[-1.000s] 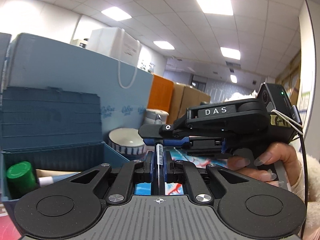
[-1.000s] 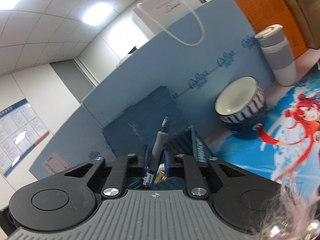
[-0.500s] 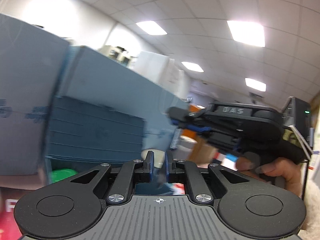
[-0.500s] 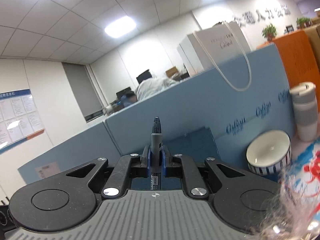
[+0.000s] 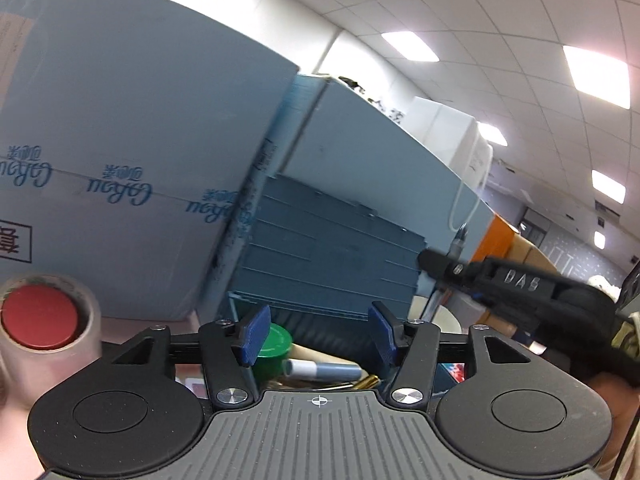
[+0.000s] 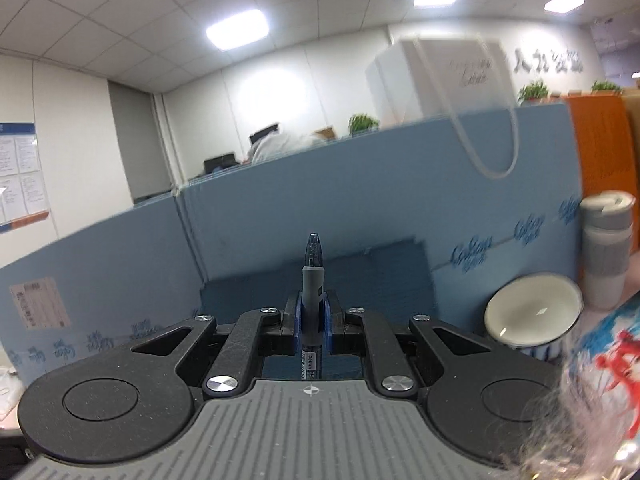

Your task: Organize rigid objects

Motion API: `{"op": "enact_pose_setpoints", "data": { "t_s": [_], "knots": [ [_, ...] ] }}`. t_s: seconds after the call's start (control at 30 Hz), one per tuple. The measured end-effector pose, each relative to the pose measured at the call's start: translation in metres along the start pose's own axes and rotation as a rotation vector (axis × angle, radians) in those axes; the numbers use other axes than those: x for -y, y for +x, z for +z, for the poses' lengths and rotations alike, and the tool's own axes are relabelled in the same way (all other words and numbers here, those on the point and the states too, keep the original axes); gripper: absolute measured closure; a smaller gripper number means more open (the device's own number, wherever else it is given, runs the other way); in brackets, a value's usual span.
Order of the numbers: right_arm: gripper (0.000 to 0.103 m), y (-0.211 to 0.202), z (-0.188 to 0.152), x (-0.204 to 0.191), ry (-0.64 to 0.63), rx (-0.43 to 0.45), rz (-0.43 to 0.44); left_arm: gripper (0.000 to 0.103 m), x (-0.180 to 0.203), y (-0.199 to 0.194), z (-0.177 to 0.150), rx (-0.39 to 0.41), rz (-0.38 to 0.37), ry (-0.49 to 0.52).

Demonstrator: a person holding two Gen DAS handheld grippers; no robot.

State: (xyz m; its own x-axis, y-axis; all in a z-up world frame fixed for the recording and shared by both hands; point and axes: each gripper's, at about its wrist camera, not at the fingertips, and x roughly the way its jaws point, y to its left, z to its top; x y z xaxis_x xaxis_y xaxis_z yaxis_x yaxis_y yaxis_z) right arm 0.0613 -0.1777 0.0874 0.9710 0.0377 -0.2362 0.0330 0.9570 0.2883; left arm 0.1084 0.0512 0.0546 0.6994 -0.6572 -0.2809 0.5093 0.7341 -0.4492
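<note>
My right gripper is shut on a grey pen with a blue tip, held upright in front of the blue partition. The right gripper also shows in the left wrist view, at the right, with the pen tip sticking up. My left gripper is open and empty, just in front of an open blue storage box. Inside the box lie a green cap, a white and blue marker and a brass-coloured piece.
A tape roll with a red centre is at the far left. A white bowl and a grey and white cup stand right of the box, on a printed mat. Blue partition boards stand behind, with a white paper bag on top.
The left gripper has let go of the pen and opened, and has swung left toward the box. The right gripper still holds the pen and has tilted it upright.
</note>
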Motion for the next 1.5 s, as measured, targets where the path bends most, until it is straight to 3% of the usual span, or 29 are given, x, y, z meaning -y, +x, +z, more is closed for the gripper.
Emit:
{"op": "enact_pose_setpoints", "data": {
  "t_s": [0.07, 0.33, 0.53, 0.67, 0.83, 0.93, 1.17, 1.33, 1.5],
  "knots": [
    [0.092, 0.009, -0.005, 0.002, 0.045, -0.032, 0.021, 0.039, -0.003, 0.001, 0.001, 0.004, 0.015, -0.016],
    [0.092, 0.045, -0.031, 0.007, 0.299, -0.148, 0.051, 0.038, -0.016, 0.003, 0.005, 0.001, 0.03, -0.061],
    [0.09, 0.057, -0.05, 0.008, 0.33, -0.23, -0.017, 0.037, -0.021, 0.005, 0.005, -0.006, 0.031, -0.08],
    [0.084, 0.052, -0.052, 0.003, 0.266, -0.24, -0.077, 0.036, -0.022, 0.004, 0.005, -0.009, 0.022, -0.088],
    [0.045, 0.036, -0.046, -0.003, 0.22, -0.199, -0.11, 0.03, -0.021, 0.004, 0.005, -0.01, 0.02, -0.089],
    [0.032, 0.026, -0.04, -0.007, 0.181, -0.138, -0.142, 0.027, -0.021, 0.003, 0.006, -0.011, 0.016, -0.095],
    [0.012, 0.004, -0.027, -0.006, 0.136, -0.021, -0.147, 0.017, -0.019, 0.002, 0.006, -0.006, 0.016, -0.104],
    [0.001, -0.005, -0.024, -0.006, 0.101, -0.001, -0.159, 0.007, -0.018, 0.002, 0.007, -0.004, 0.025, -0.11],
    [0.0, -0.011, -0.029, -0.001, 0.059, 0.009, -0.206, 0.003, -0.017, -0.001, 0.008, 0.031, 0.046, -0.143]
  ]
}}
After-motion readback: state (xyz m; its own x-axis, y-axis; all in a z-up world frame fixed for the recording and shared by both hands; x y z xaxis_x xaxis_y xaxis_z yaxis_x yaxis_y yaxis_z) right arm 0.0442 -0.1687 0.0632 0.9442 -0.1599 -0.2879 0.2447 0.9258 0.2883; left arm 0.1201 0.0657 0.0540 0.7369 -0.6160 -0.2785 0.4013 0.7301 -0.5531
